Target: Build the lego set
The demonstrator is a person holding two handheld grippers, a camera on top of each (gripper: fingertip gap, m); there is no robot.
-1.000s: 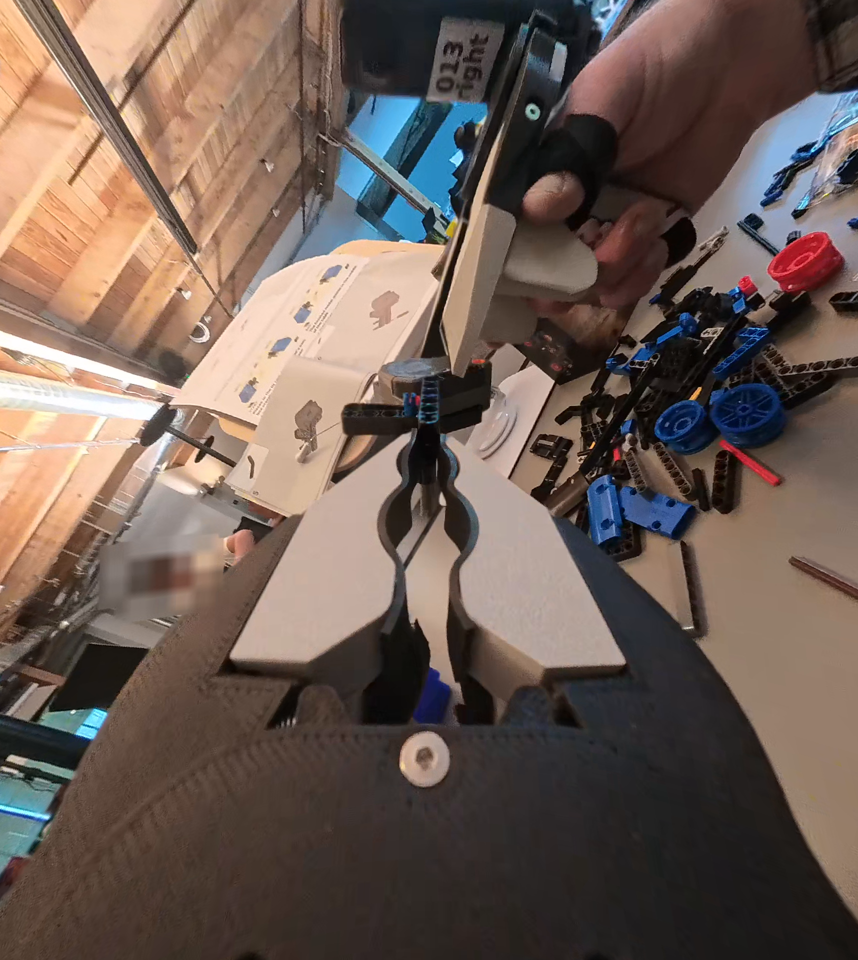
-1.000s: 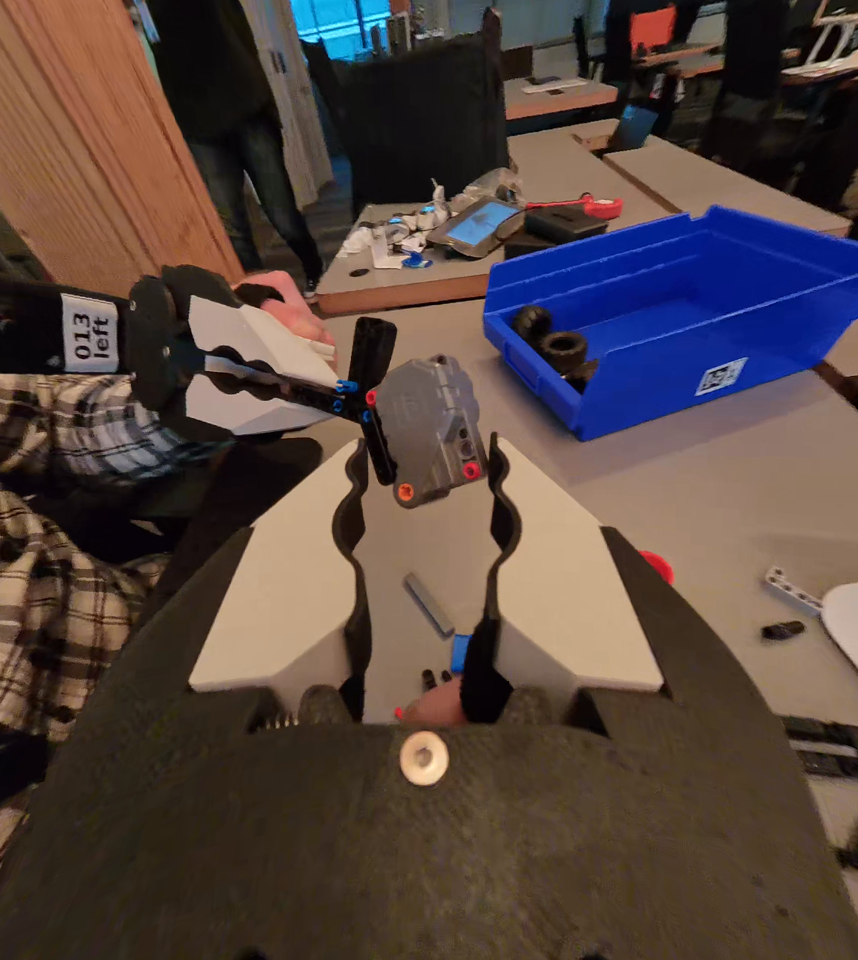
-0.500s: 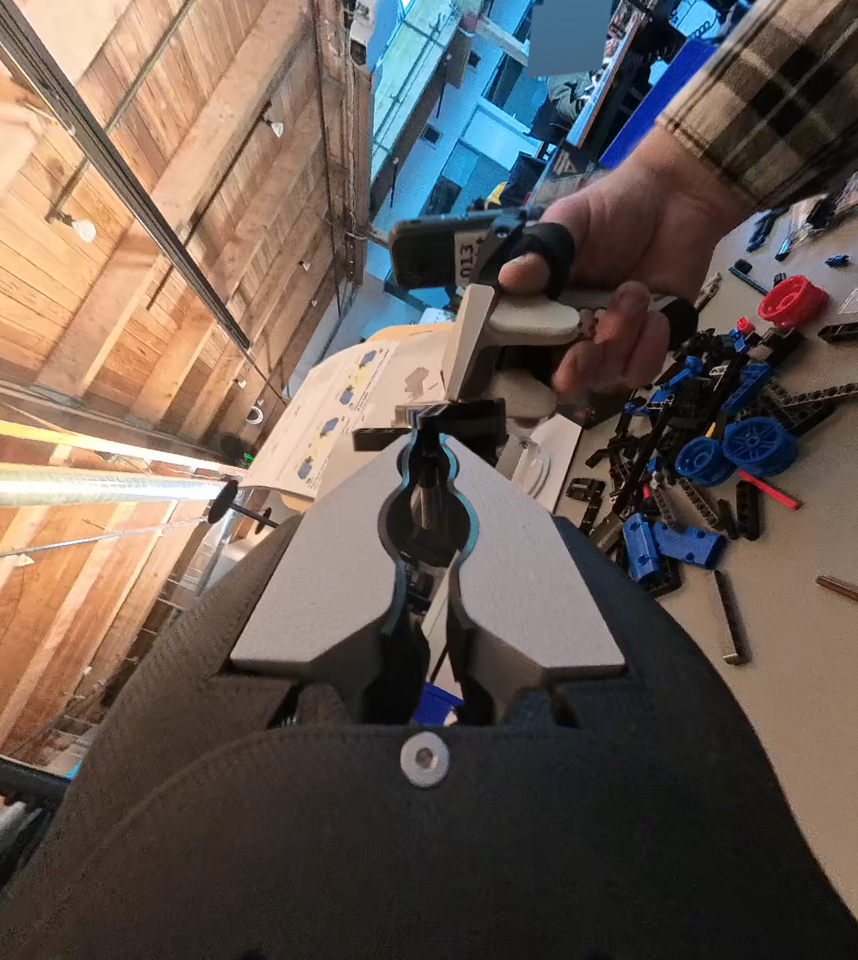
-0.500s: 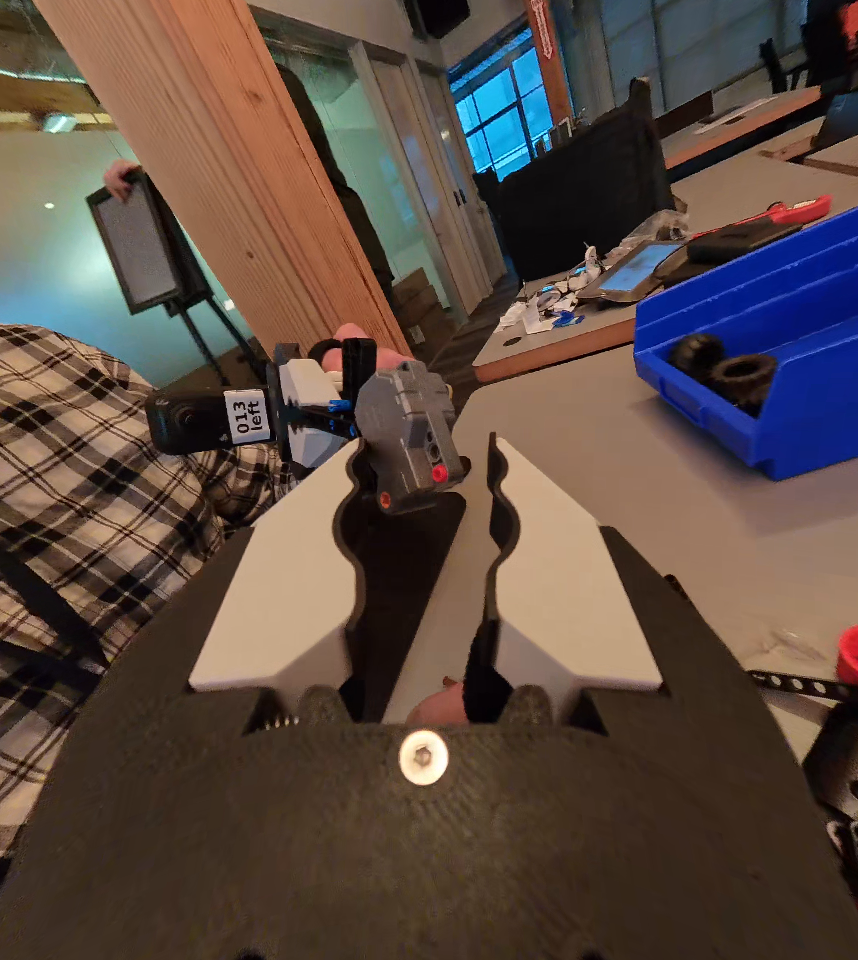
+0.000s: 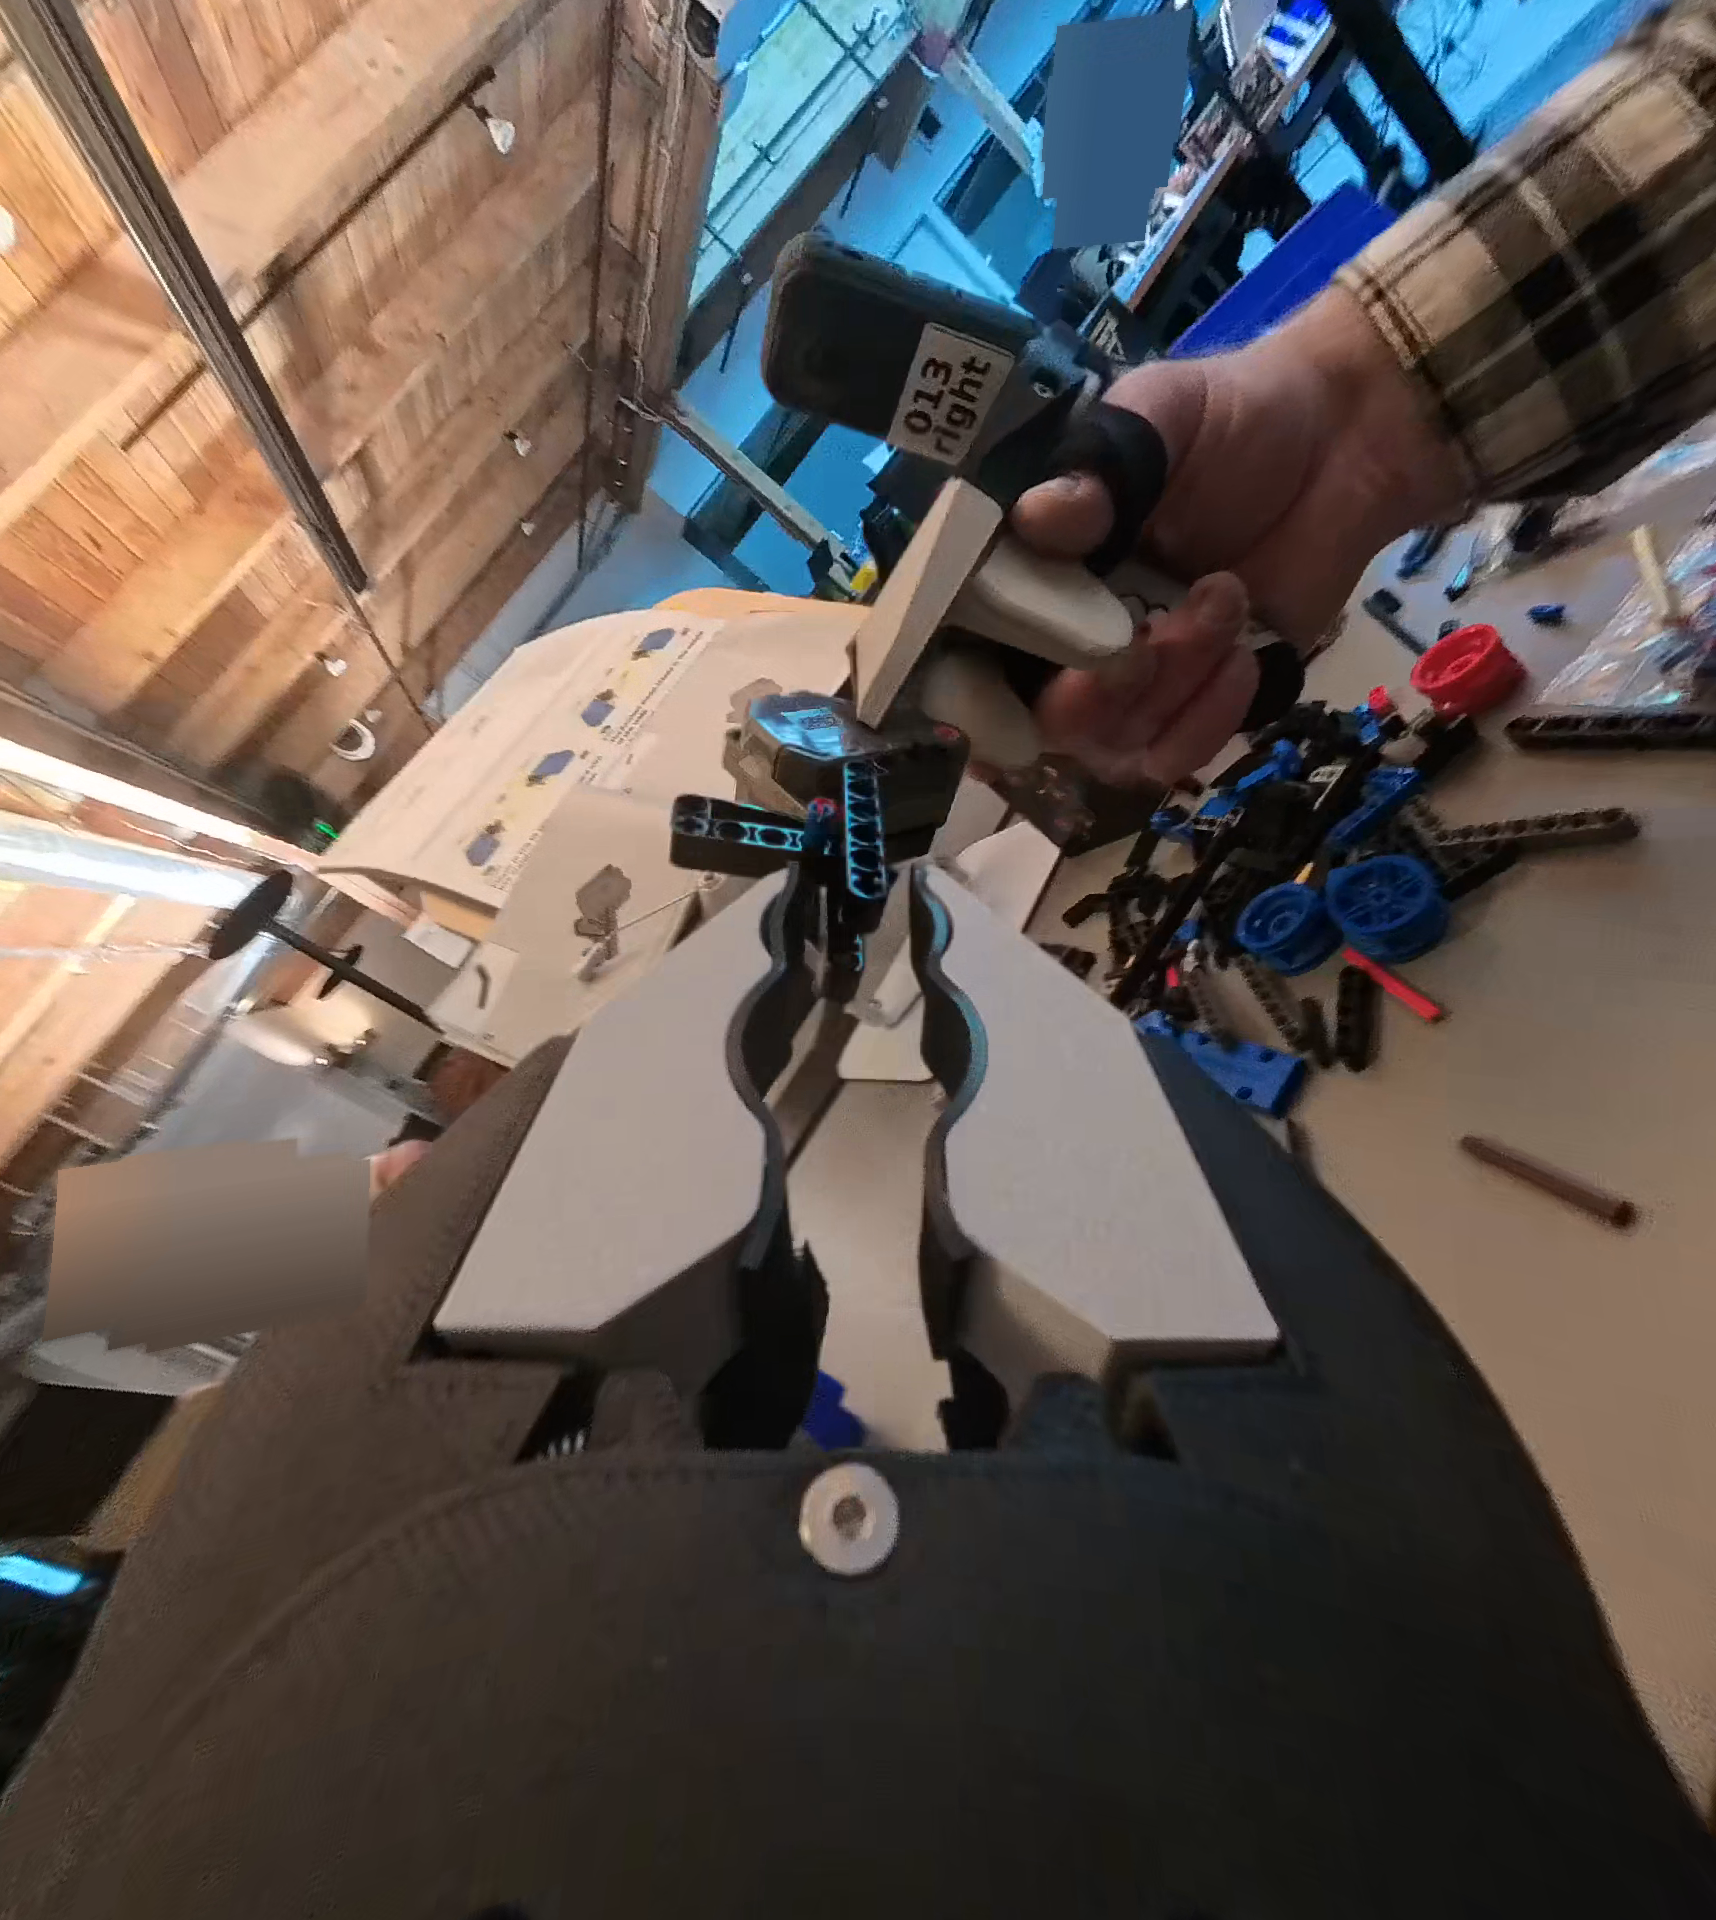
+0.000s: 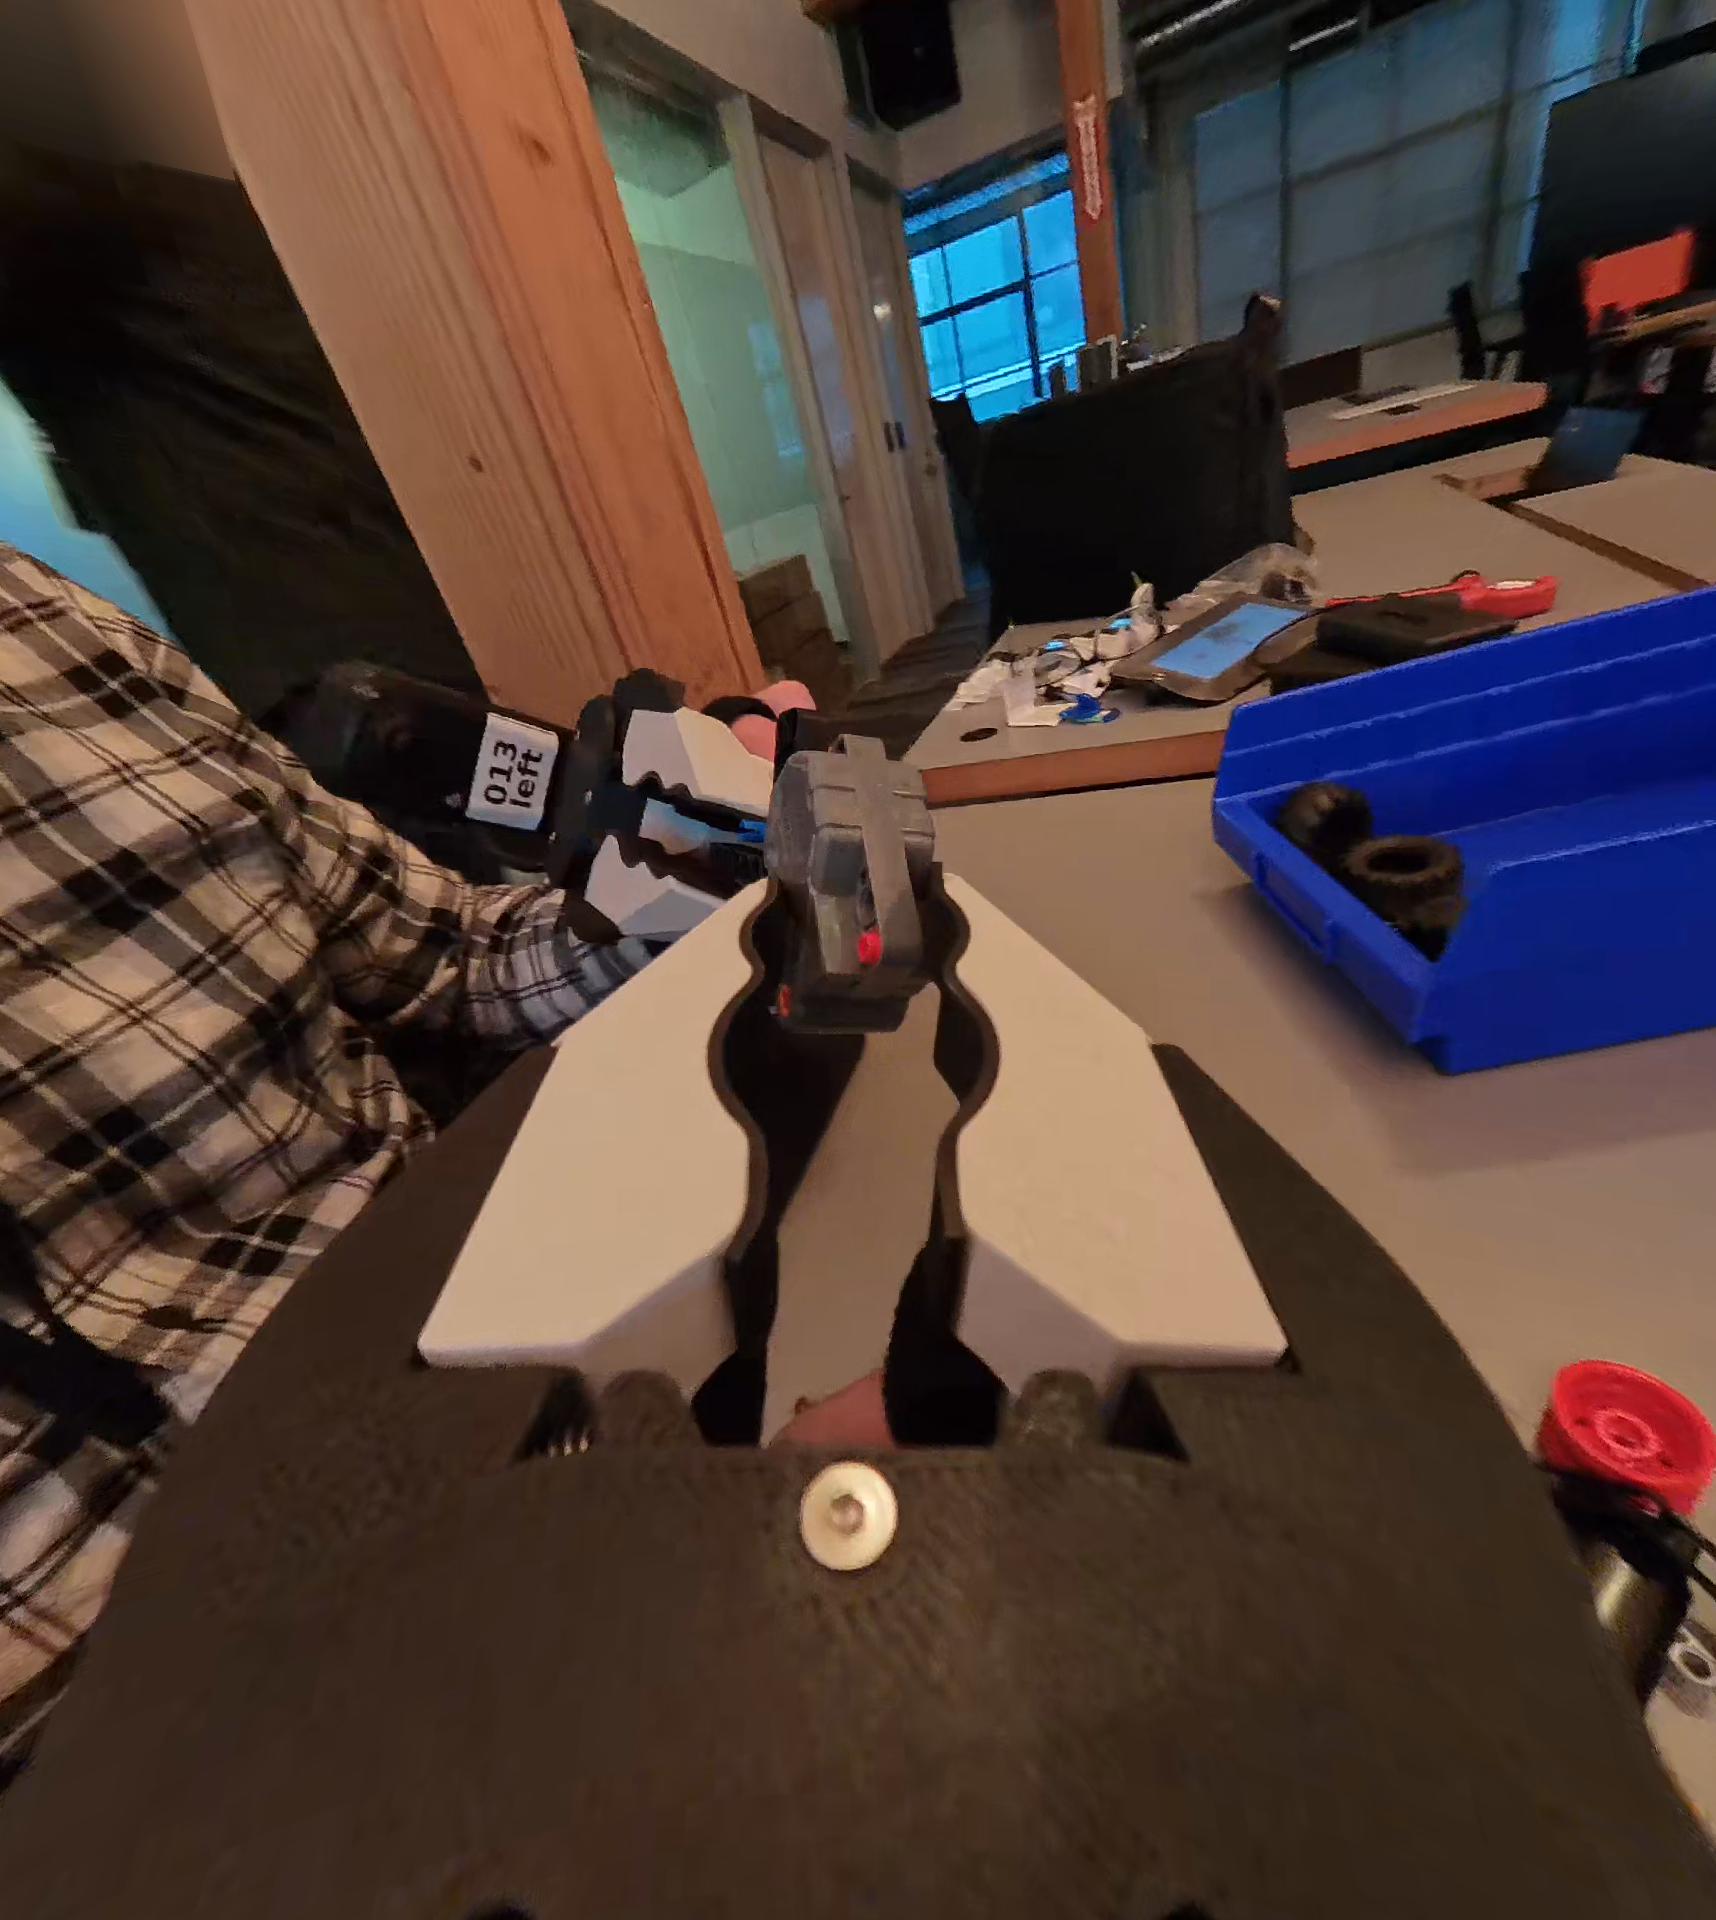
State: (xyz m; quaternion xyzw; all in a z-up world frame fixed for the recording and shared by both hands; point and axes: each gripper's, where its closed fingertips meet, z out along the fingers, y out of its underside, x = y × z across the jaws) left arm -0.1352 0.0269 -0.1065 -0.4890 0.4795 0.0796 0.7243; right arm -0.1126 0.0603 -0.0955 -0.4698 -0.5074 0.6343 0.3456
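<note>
Two white labels: left claw, right claw.

I hold my left gripper raised off the surface, its fingers parted a little around a thin piece. My right gripper meets it from the far side, fingers clamped, my right hand wrapped round its handle.
</note>
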